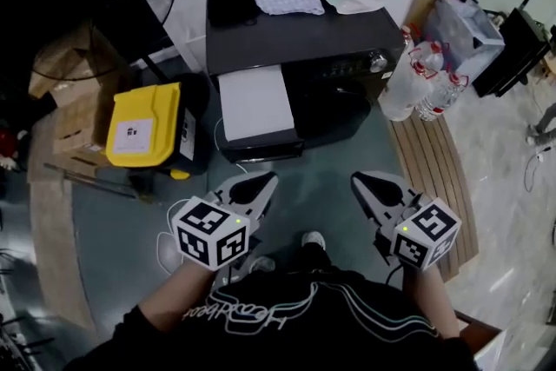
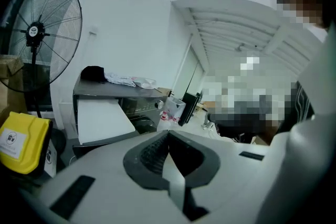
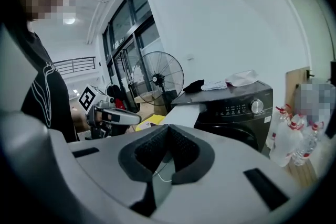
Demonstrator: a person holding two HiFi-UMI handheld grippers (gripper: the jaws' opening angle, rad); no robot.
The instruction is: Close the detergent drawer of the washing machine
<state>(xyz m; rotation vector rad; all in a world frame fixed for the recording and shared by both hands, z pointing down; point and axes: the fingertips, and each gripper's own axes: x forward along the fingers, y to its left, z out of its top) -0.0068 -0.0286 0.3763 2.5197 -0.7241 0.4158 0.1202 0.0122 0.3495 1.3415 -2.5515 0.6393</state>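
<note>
Drawer (image 1: 254, 102) stood pulled far out of the washing machine (image 1: 304, 43) at its left front. Well apart from it, the left tongs (image 1: 263, 181) and right tongs (image 1: 363, 182) were pressed together, empty. An off-centre push could skew and jam it.

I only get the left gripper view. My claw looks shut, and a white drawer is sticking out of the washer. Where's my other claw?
Observer: The head view shows the right claw beside your left claw. Both point at the washing machine.
Operator: Is it holding anything?
Observer: No. The right gripper view shows its jaws together with nothing between them.
Operator: Are we touching the drawer?
Observer: No. From above, a stretch of floor lies between both claws and the white drawer.
</note>
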